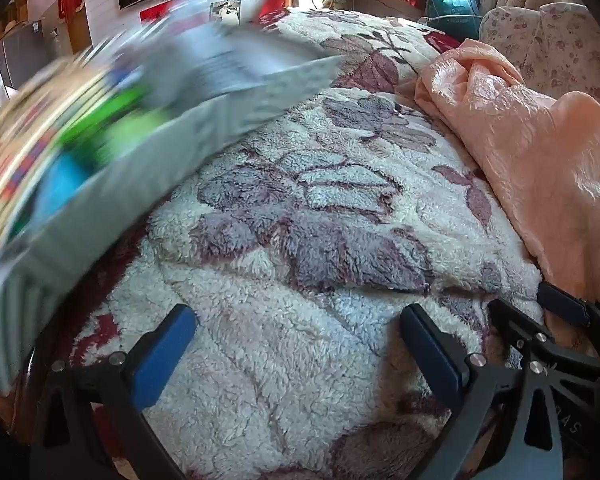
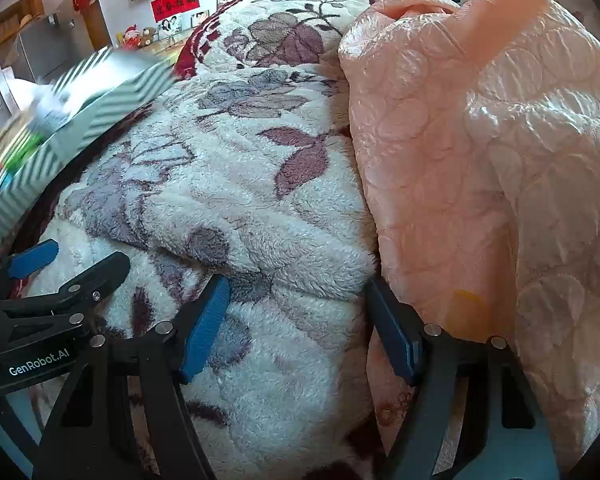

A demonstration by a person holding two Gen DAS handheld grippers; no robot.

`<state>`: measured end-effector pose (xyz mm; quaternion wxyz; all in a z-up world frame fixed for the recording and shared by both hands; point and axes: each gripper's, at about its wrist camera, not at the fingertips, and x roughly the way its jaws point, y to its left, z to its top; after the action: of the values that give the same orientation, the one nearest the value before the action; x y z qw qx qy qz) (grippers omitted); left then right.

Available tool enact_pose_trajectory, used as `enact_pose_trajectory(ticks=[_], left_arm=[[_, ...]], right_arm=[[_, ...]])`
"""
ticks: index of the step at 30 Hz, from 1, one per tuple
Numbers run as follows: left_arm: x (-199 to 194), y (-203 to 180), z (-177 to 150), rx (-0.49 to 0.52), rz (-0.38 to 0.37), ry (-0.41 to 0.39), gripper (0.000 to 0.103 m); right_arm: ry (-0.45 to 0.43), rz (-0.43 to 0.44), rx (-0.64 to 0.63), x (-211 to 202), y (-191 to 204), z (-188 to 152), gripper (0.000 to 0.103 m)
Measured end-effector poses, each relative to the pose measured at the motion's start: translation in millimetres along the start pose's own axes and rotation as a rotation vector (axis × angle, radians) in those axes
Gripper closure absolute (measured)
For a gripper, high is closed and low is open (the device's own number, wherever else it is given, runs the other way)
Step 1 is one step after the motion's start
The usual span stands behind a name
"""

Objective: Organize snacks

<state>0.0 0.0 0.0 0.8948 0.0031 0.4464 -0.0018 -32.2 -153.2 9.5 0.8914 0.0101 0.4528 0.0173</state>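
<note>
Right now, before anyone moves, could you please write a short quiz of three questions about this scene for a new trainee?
1. True or false: both tongs, left and right, hold nothing.
2. The striped box of snacks lies toward which side in both views? A) left B) right C) centre
3. Fill in: the crumpled quilt beside the fluffy flowered blanket is ____ in colour.

Key: 1 true; 2 A; 3 pink.
</note>
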Motion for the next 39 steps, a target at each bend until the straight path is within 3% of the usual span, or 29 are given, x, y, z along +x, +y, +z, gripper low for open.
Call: enact_pose_trajectory(ticks=[39], left_arm=[[0.6, -1.8, -3.6, 0.001, -0.002, 0.0, 0.0]], right_arm=[[0.0, 0.0, 0.002, 1.1, -0.3, 0.4, 0.031]])
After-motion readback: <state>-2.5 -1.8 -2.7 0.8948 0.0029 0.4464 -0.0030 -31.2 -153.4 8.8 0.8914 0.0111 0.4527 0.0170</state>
